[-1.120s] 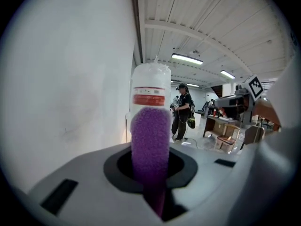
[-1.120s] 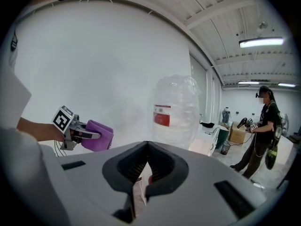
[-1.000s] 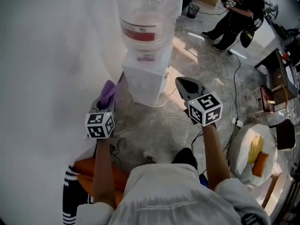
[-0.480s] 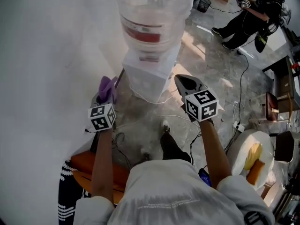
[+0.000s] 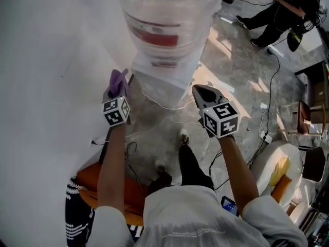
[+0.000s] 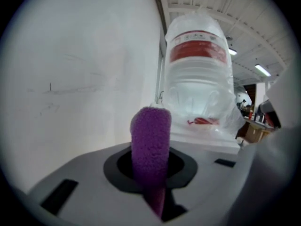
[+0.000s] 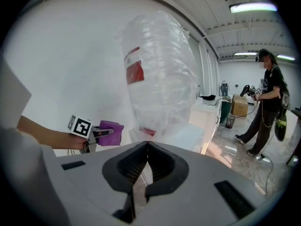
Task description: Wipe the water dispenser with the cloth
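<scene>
The person is gripping a purple cloth (image 5: 120, 80) in the left gripper (image 5: 117, 91), whose jaws are clamping tight on its lower end so that the folded cloth is sticking up between them. The cloth is sitting just beside the left side of the water dispenser (image 5: 160, 84), up near the top of its white cabinet. Whether it is actually touching the cabinet, I cannot tell. The big clear water bottle (image 5: 164, 19) with its red label is standing upside down on the dispenser, wrapped in a thin plastic film. The right gripper (image 5: 201, 91) is hanging in front of the dispenser's right side, apart from it, with its jaws pressed together and nothing between them. A white wall (image 5: 46, 60) is running along the left of the dispenser. White cables (image 5: 169, 130) are trailing over the marbled floor (image 5: 234, 81) below the grippers. Further back, another person (image 7: 268, 102) in dark clothes is standing and holding a gripper too.
</scene>
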Demonstrator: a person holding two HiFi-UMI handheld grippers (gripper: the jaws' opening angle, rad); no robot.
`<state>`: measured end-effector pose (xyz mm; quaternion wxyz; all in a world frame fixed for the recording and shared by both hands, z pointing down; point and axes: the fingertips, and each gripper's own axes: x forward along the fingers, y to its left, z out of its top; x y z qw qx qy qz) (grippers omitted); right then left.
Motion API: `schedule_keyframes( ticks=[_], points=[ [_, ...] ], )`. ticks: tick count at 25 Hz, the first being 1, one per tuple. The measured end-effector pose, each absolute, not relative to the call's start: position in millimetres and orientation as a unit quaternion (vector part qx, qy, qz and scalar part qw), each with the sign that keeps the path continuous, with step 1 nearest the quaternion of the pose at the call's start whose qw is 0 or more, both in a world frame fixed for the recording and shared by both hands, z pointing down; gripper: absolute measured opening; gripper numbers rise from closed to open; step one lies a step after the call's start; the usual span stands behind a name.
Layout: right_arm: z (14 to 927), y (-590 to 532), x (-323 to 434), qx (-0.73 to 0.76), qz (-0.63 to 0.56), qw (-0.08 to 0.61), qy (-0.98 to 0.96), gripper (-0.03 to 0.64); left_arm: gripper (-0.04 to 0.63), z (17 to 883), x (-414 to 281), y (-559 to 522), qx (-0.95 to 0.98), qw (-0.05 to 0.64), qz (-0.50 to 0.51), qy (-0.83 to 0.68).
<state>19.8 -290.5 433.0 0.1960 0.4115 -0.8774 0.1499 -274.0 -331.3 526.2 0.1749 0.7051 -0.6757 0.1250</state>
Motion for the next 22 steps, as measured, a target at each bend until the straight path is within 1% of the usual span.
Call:
schedule_keyframes(
  ticks=[4, 7, 10, 12, 16, 22],
  points=[
    [447.7, -293.5, 26.8, 0.416, 0.164, 0.195, -0.873, 0.014, 0.055, 564.8, -281.8, -350.4, 0.669, 0.242, 0.087, -0.697],
    [455.0, -294.0, 35.4, 0.419, 0.171, 0.202, -0.869, 0.014, 0.055, 577.5, -283.3, -362.8, 0.661, 0.246, 0.104, -0.701],
    [459.2, -296.4, 43.2, 0.419, 0.173, 0.21, -0.867, 0.014, 0.055, 584.6, -270.6, -374.8, 0.673, 0.246, 0.119, -0.687],
    [460.4, -298.0, 45.5, 0.418, 0.175, 0.209, -0.867, 0.014, 0.054, 588.7, -255.4, -380.6, 0.688, 0.233, 0.138, -0.673],
    [458.7, -297.0, 44.6, 0.414, 0.17, 0.207, -0.87, 0.014, 0.054, 586.8, -233.1, -387.8, 0.71, 0.181, 0.179, -0.657],
    [456.6, -284.2, 51.1, 0.421, 0.178, 0.202, -0.866, 0.014, 0.055, 584.4, -214.5, -382.7, 0.732, 0.165, 0.181, -0.636]
  ],
)
